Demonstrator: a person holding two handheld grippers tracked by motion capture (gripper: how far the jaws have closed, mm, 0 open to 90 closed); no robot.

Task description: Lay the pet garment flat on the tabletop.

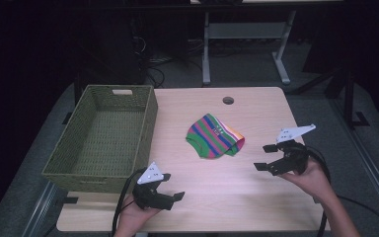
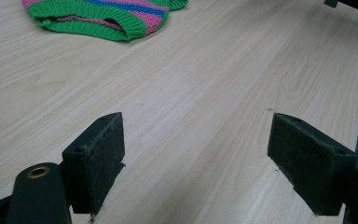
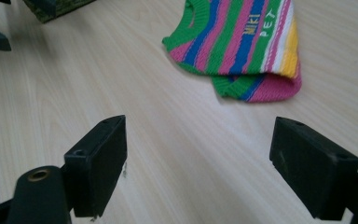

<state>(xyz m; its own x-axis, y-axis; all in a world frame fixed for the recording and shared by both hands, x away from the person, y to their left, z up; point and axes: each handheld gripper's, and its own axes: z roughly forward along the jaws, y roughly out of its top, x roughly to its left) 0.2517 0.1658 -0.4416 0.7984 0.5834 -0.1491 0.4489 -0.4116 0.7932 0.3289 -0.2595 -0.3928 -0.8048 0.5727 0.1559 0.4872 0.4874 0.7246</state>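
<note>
Woven basket (image 1: 103,136), striped sweater (image 1: 214,137), two empty grippers

Basket sits left, likely the drop spot; left gripper (image 1: 170,186) gapes wide, holding nothing; sweater lies folded mid-table; right gripper (image 1: 265,157) gapes wide, empty, aimed at it, probably to grab

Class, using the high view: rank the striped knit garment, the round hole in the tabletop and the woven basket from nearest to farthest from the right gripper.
From the right gripper:
1. Striped knit garment, just to its left at mid-table.
2. Round hole, farther back, near the far edge.
3. Woven basket, across at the left side.
</note>
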